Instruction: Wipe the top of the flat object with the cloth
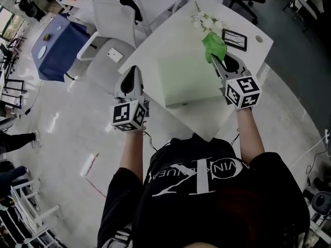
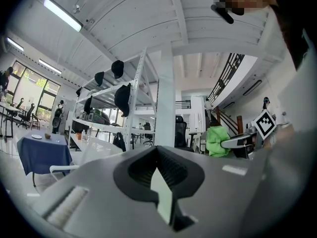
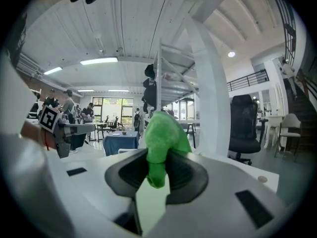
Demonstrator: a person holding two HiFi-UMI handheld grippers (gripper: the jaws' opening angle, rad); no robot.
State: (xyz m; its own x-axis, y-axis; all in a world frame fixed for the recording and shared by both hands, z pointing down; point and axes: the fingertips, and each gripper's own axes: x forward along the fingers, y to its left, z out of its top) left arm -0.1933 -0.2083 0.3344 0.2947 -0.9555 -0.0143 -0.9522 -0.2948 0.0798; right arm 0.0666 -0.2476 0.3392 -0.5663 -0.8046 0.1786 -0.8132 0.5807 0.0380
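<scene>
Over the far-right part of the white table (image 1: pixel 165 37), the right tongs (image 1: pixel 213 57) are clamped on the green cloth (image 1: pixel 214 44). Their own view settles it: cloth bunched tight between the jaws, a tuft poking up past them. The left tongs (image 1: pixel 133 70) hang off the table's left edge, jaws pressed together with nothing between them. Now the thing to wipe: I take it to be the pale green slab (image 1: pixel 181 79), lying flat mid-table between the two tongs. From the cloth it sits at about eight o'clock in the head view; from the left tongs, at about three. It looks close to square, so no clear long axis to stroke along. The cloth hand is the one that matters, and it needs to draw back toward the person and lower onto that top face. The cloth is off the slab, nearer the dark frame (image 1: pixel 234 39) and the flowers (image 1: pixel 207 20) at its twelve to one o'clock, so wiping looks not yet begun.
</scene>
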